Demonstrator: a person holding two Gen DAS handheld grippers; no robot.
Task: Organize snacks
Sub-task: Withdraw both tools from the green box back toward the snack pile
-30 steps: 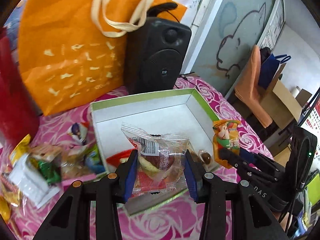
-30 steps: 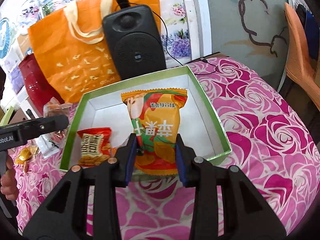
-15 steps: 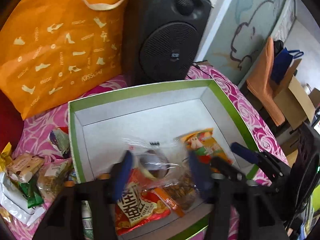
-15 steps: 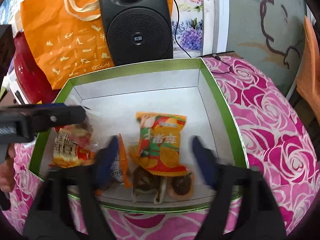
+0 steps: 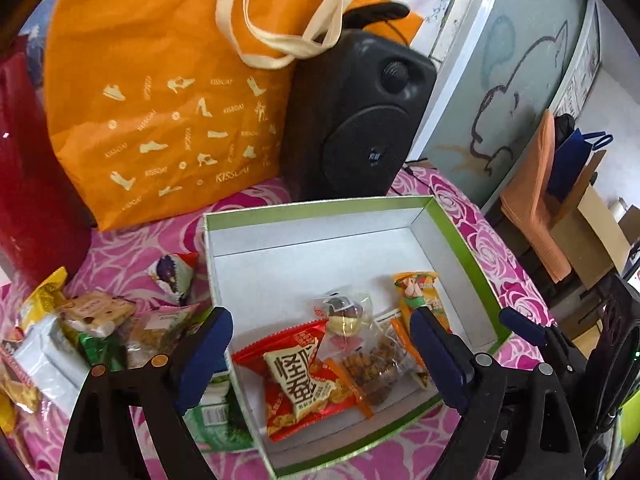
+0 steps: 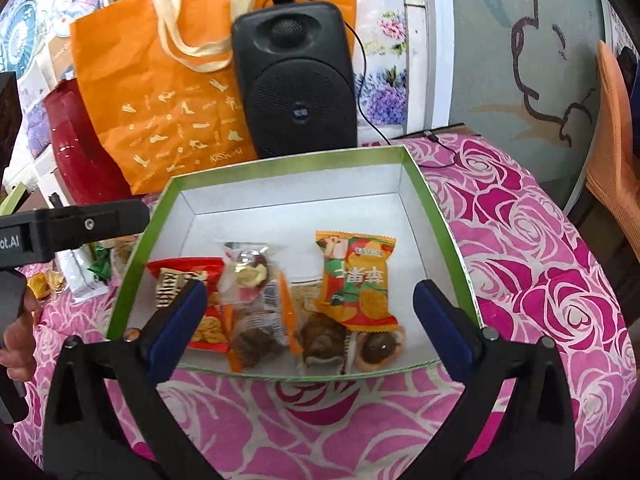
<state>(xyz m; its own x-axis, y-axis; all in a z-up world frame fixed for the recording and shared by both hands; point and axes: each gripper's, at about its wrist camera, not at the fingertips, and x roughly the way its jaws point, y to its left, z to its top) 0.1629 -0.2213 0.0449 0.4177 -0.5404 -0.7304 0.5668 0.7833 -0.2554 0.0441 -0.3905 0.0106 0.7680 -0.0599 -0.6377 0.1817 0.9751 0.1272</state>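
The left gripper (image 5: 320,354) and right gripper (image 6: 310,320) were both wide open and held nothing. The green box (image 6: 424,184) sat on the rose tablecloth (image 6: 540,272). The orange snack (image 6: 356,280), red snack (image 5: 300,380) and clear snack (image 6: 250,276) lay along the box's near edge.

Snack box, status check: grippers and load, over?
Left gripper open, empty. Right gripper open, empty. Orange snack packet and clear-wrapped snack lying in green-rimmed box. Loose snacks on tablecloth left of box; nothing blocking.
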